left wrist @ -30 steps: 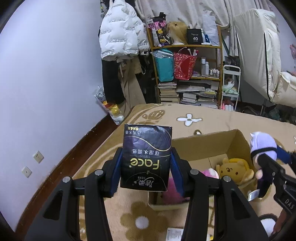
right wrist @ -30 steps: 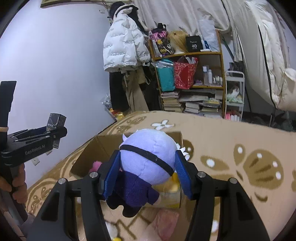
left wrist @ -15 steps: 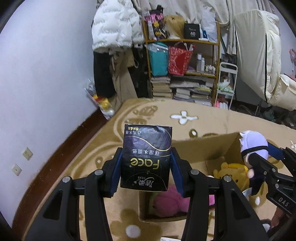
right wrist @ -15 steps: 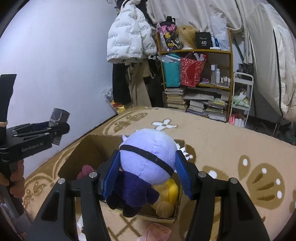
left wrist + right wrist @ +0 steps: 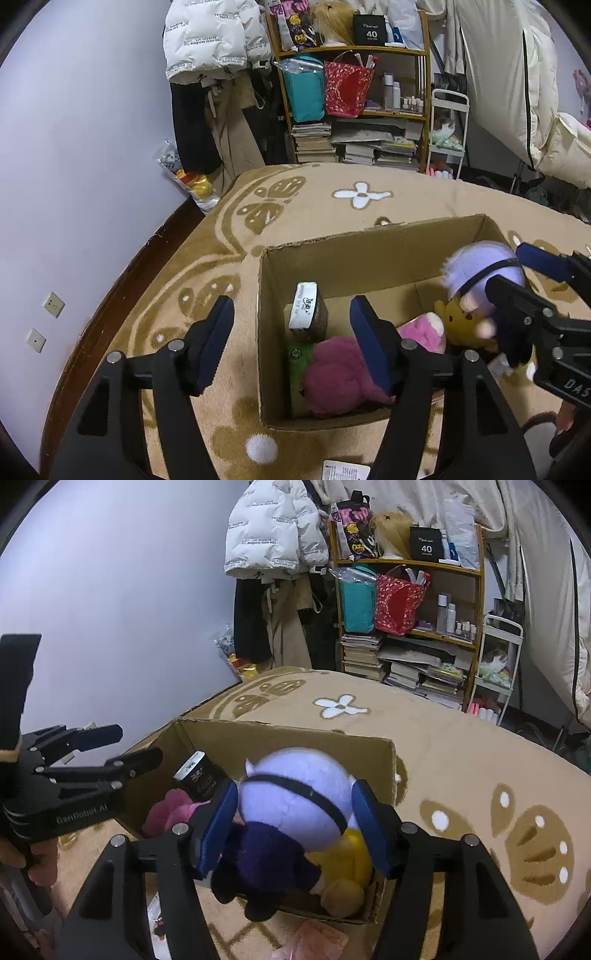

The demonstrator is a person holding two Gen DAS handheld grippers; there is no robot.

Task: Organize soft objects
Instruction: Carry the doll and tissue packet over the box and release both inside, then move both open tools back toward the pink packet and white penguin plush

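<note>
A cardboard box (image 5: 354,254) stands open on the rug; it also shows in the right wrist view (image 5: 295,738). My left gripper (image 5: 291,339) is open and empty above the box's near left corner. A dark tissue pack (image 5: 307,312) stands inside the box at its left end, also in the right wrist view (image 5: 197,779). A magenta plush (image 5: 340,376), a pink plush (image 5: 424,328) and a yellow plush (image 5: 460,319) lie in the box. My right gripper (image 5: 295,827) is shut on a lavender-headed doll (image 5: 299,797) above the box's right end.
A wooden shelf (image 5: 354,96) with bags and books, hanging coats (image 5: 210,48) and a white cart (image 5: 447,129) stand beyond the rug. A pink item (image 5: 314,941) and a small packet (image 5: 345,470) lie on the rug by the box.
My left gripper has opened and let go of the tissue pack, which now stands inside the box. Both grippers have moved closer over the box; the right still holds the doll.
</note>
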